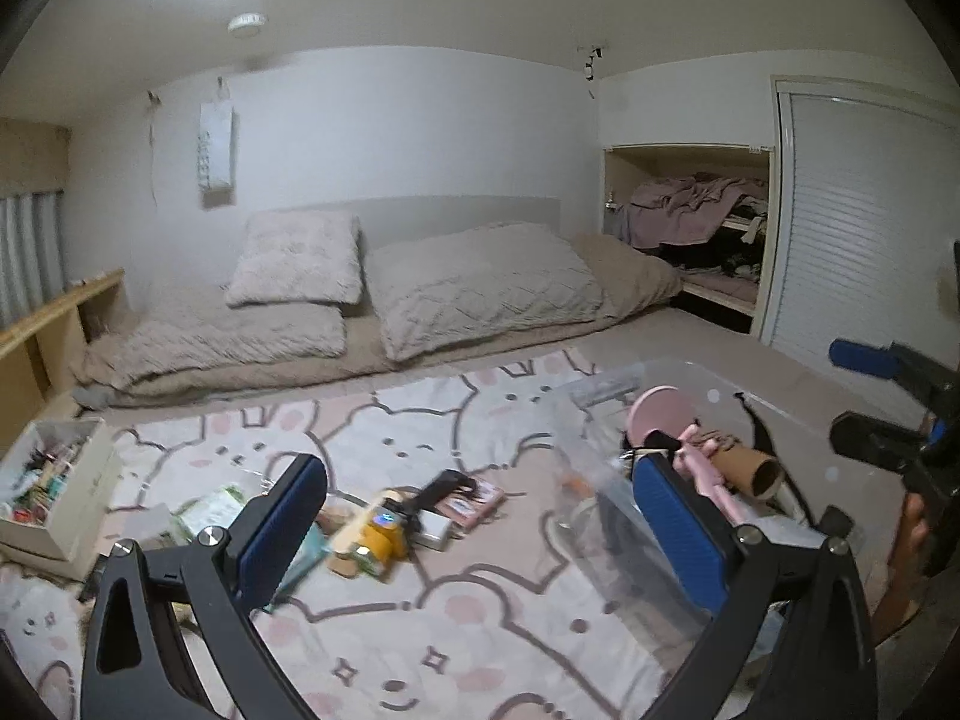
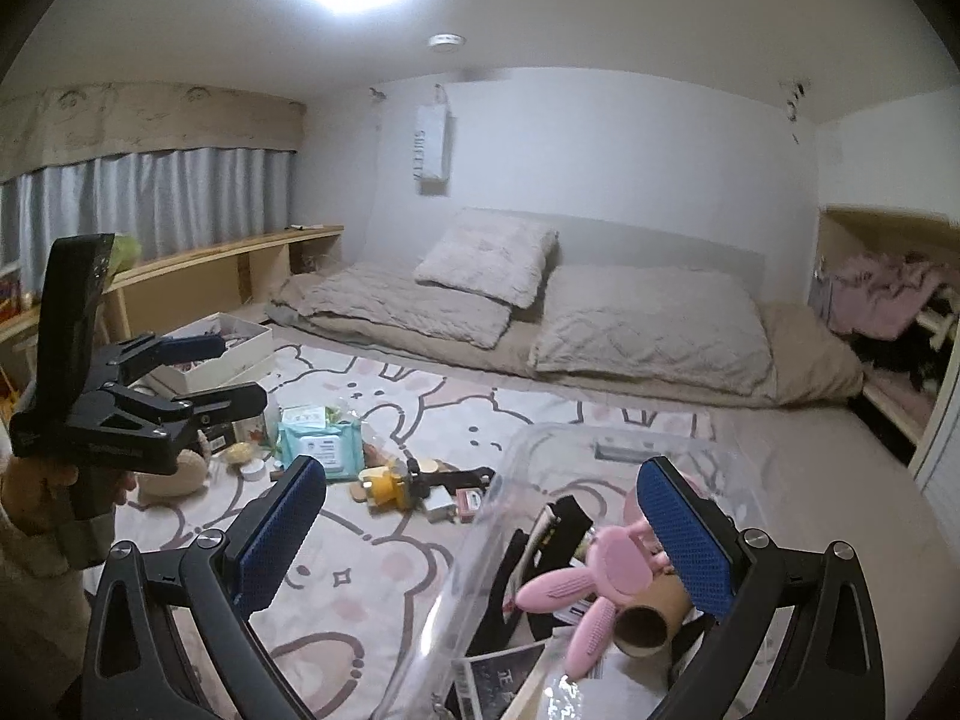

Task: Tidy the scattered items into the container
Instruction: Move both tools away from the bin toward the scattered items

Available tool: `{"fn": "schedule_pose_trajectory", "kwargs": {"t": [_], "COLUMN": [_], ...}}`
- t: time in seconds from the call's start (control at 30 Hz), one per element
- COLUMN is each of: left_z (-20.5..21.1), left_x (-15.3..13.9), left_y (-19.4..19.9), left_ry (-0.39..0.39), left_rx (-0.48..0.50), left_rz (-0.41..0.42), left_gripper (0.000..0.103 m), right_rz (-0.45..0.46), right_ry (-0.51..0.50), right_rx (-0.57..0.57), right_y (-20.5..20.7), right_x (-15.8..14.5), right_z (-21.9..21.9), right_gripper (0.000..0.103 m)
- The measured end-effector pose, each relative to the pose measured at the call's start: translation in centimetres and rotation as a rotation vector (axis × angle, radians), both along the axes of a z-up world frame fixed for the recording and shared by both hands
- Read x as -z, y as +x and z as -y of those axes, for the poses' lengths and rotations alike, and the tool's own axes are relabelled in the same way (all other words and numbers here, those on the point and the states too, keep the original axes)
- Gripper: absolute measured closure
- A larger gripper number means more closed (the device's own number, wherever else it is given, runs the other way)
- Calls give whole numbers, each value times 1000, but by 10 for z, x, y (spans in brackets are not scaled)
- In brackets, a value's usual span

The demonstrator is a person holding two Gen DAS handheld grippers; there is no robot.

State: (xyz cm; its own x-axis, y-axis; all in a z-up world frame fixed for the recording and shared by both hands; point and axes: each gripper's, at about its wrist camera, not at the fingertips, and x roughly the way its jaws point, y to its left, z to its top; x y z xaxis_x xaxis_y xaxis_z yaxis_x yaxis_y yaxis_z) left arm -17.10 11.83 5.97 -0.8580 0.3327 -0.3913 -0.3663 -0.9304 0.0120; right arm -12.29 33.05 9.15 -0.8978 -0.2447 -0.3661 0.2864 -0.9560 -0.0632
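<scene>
Both tongs, left and right, gape wide and empty; the scattered items lie left of the clear container

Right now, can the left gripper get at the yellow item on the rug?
Probably yes. The left gripper is open and empty, and the yellow item lies uncovered on the rug ahead of it, outside the clear container.
</scene>
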Motion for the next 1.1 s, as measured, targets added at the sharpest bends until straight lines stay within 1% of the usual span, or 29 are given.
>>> {"fn": "schedule_pose_trajectory", "kwargs": {"t": [0.1,0.27,0.4,0.57,0.9,1.1], "left_z": [10,28,44,63,101,122], "left_x": [3,5,7,16,43,62], "left_y": [4,8,12,13,6,-6], "left_ry": [2,47,69,94,91,99], "left_rx": [-5,-17,-34,-37,-115,-152], "left_rz": [-12,-23,-33,-12,13,49], "left_gripper": [0,0,0,0,0,0], "right_rz": [-21,-42,-37,-29,54,127], "right_ry": [39,79,105,144,243,232], "right_rx": [-12,-58,-105,-171,-269,-302], "right_y": [5,13,16,19,10,-5], "right_x": [0,1,5,15,58,87], "right_z": [12,33,53,84,147,174], "right_gripper": [0,0,0,0,0,0]}}
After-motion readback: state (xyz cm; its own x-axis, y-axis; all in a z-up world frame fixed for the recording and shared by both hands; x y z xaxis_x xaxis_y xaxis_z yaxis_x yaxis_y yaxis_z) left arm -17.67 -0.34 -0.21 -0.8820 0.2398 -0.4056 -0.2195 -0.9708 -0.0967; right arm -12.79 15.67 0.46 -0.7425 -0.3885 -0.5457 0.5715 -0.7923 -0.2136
